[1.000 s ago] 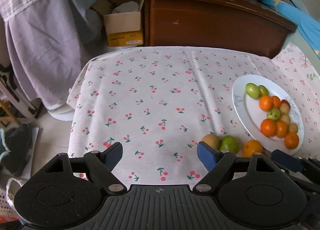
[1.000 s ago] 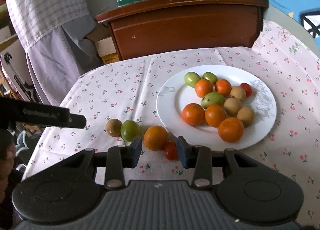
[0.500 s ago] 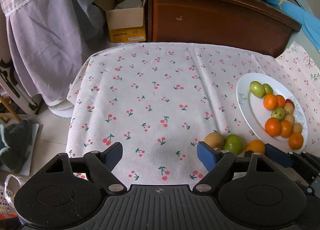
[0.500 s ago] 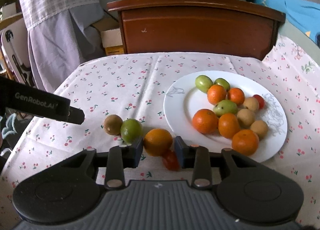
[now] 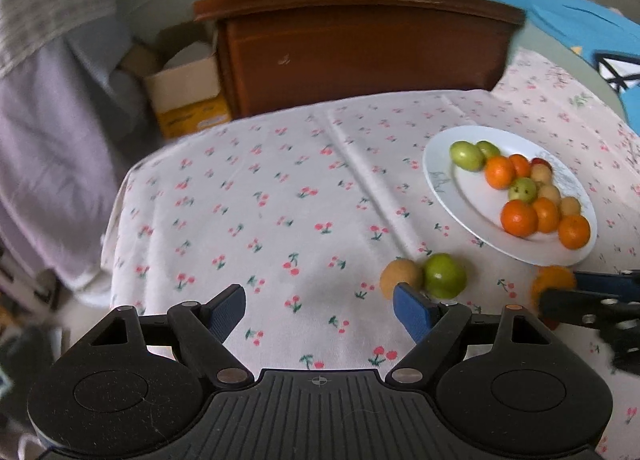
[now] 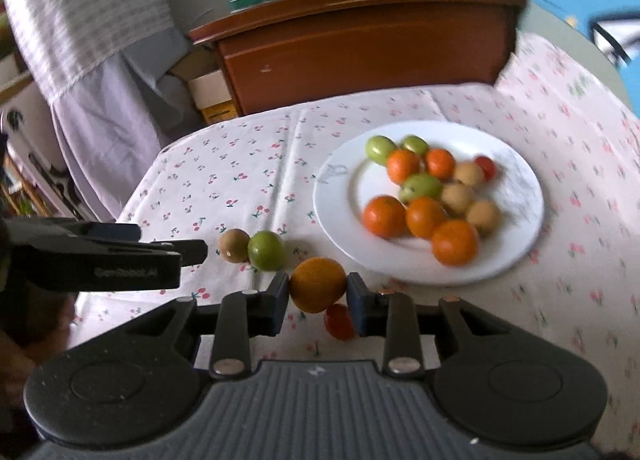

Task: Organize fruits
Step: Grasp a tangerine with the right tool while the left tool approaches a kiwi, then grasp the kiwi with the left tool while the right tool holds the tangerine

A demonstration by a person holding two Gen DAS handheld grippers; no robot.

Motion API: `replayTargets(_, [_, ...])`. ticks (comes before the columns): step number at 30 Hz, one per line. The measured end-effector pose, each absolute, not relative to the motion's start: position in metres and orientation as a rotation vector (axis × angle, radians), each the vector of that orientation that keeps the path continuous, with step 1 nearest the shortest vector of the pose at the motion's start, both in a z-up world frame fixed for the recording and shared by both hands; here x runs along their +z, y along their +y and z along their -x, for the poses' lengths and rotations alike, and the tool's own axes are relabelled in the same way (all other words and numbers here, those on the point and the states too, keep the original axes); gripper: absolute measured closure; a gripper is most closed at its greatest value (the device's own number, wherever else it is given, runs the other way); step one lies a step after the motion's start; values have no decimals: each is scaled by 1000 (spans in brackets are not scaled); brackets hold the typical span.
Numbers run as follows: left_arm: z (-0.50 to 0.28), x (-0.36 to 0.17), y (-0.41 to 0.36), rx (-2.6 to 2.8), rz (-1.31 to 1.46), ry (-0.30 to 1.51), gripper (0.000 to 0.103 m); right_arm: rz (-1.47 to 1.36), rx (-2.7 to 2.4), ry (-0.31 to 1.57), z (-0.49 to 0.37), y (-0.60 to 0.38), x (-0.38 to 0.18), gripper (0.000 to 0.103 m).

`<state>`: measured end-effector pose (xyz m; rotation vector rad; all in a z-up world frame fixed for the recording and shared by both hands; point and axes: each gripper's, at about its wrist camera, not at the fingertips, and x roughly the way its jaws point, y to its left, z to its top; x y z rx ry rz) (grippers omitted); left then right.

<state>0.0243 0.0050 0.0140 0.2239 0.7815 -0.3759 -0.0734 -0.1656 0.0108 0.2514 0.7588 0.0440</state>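
On the white round plate [image 6: 336, 212] lie twelve fruits: five oranges, three green ones, three tan ones and one small red one at the far side. The oranges are dimpled and dull, the green fruits smooth and glossy, the tan ones matt. Off the plate there are four more. The right gripper [image 6: 318, 292] clamps an orange [image 6: 318, 289] between its two blue pads, one pad pressing each flank, just in front of the plate's near rim; whether the fruit clears the cloth is hard to judge through the blur. A small red tomato [image 6: 338, 322] sits below it, beside the right pad. To the left, a brown kiwi-like fruit [image 6: 233, 245] and a green fruit [image 6: 265, 250] touch each other on the cherry-print tablecloth [image 5: 280, 200]. The left gripper [image 5: 319, 310] hangs spread wide over bare cloth, gripping nothing, its right pad close in front of that pair.
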Motion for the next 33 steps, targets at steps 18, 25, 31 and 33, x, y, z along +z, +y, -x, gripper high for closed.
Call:
replayTargets(18, [-35, -8, -20, -715, -404, 690, 24, -404, 12, 759, 91, -179, 18, 72])
replayTargets(25, [-39, -13, -28, -810, -414, 715, 53, -435, -8, 768, 89, -185, 15, 72])
replayTargets(31, [-33, -11, -29, -821, -397, 727, 78, -456, -12, 773, 87, -187, 13, 72])
replayTargets(33, [-32, -10, -28, -805, -384, 734, 78, -467, -15, 775, 87, -188, 12, 72])
